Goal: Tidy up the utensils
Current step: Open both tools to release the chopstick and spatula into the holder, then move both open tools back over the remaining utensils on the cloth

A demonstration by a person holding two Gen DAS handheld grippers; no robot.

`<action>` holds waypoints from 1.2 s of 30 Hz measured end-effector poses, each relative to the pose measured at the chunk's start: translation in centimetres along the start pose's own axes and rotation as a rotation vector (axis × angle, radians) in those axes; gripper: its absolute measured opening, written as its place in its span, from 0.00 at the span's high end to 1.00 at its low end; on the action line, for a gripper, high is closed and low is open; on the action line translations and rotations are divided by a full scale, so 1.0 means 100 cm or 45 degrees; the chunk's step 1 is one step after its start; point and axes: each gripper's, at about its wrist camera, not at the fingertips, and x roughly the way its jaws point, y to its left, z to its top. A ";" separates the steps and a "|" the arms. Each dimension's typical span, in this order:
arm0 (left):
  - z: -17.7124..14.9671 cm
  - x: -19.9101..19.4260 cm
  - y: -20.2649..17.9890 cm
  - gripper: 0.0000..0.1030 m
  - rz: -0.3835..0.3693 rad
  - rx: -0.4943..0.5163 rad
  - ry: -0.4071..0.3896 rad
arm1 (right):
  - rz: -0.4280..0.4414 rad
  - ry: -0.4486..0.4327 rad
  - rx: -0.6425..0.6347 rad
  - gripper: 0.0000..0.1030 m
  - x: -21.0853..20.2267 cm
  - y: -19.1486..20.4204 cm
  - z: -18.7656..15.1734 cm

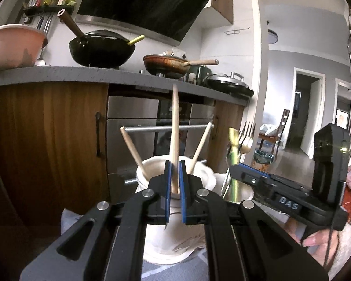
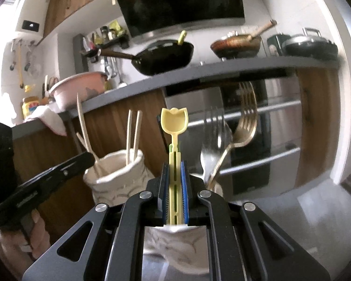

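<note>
left wrist: tapered wooden chopstick (image 1: 175, 126)

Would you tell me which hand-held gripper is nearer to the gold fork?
Right. The right hand-held gripper, clamping the yellow spoon, is beside the gold fork; the left hand-held gripper, holding a chopstick, is at the other holder.

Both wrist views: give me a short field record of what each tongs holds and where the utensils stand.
left tongs: shut on pale wooden chopstick
right tongs: shut on yellow tulip-ended plastic utensil
chopstick holder: cream ceramic pot, two more sticks inside
fork holder: second cream pot, silver and gold forks inside
background: black wok on counter
</note>
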 end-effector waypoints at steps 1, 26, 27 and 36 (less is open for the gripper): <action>0.000 0.000 0.001 0.94 0.003 0.001 0.003 | 0.002 0.007 0.009 0.90 -0.003 -0.002 -0.001; -0.003 -0.008 -0.011 0.59 0.044 0.078 0.001 | -0.006 0.021 0.027 0.57 -0.021 -0.003 -0.006; -0.003 -0.008 -0.011 0.56 0.052 0.081 -0.001 | -0.002 0.013 0.027 0.54 -0.023 -0.003 -0.006; -0.006 -0.027 -0.009 0.23 0.101 0.063 -0.051 | -0.024 -0.049 0.030 0.21 -0.038 -0.005 -0.005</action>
